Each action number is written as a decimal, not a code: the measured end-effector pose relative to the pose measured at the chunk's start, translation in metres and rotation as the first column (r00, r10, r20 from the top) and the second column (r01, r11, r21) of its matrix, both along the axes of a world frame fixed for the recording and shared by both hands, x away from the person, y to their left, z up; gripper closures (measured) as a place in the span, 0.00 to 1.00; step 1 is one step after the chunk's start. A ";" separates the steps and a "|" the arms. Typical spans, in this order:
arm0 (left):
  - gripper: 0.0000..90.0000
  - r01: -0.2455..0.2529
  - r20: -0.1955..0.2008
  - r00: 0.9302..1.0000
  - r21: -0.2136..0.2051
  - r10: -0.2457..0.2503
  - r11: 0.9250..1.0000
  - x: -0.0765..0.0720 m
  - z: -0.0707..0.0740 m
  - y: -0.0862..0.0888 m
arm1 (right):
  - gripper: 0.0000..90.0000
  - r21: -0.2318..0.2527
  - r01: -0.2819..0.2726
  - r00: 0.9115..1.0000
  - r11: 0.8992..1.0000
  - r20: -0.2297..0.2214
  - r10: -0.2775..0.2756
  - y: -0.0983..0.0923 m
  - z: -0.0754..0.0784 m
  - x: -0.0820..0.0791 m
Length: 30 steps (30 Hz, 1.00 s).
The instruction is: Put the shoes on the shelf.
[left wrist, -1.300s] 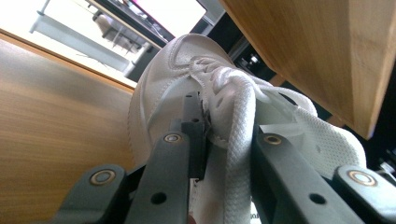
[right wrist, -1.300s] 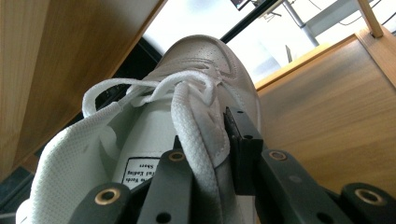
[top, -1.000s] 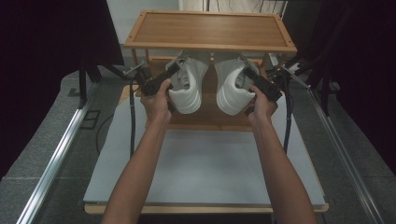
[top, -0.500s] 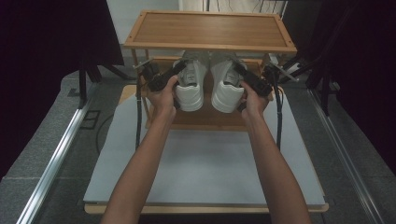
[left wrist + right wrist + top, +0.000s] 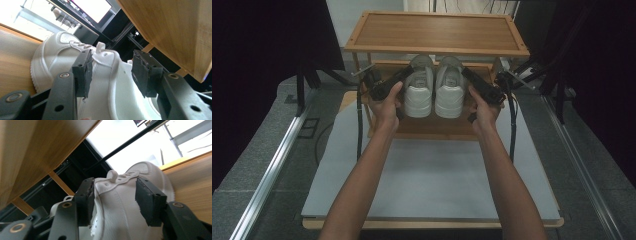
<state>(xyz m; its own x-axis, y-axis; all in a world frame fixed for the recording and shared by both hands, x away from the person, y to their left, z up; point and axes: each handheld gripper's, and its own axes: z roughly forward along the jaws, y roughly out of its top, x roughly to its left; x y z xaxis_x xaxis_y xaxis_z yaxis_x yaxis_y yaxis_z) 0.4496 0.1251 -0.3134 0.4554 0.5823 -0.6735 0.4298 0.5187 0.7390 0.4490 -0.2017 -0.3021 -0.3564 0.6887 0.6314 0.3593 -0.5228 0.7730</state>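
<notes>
- The left gripper is standing apart, jaws just opening, around the left shoe.
- The right gripper is likewise loosening around the right shoe, both sitting on the rack's lower shelf.

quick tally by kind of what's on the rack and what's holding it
white shoes: 2, left one and right one, side by side on the lower shelf
wooden rack: 1
handheld grippers: 2, left gripper and right gripper, jaws just opened, each astride a shoe
total: 5
</notes>
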 end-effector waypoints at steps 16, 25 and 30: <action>0.89 0.099 0.169 0.977 0.173 -0.129 0.980 -0.063 0.011 0.013 | 0.89 -0.298 -0.066 0.994 0.952 0.067 0.090 -0.013 0.003 -0.055; 0.98 0.125 0.188 0.961 0.351 -0.201 0.928 -0.093 0.001 0.007 | 0.99 -0.376 -0.179 0.972 0.909 0.074 0.222 0.001 -0.004 -0.086; 0.99 0.131 0.148 0.968 0.399 -0.204 0.908 -0.093 -0.011 0.006 | 0.98 -0.408 -0.224 0.964 0.885 0.043 0.264 0.014 -0.013 -0.089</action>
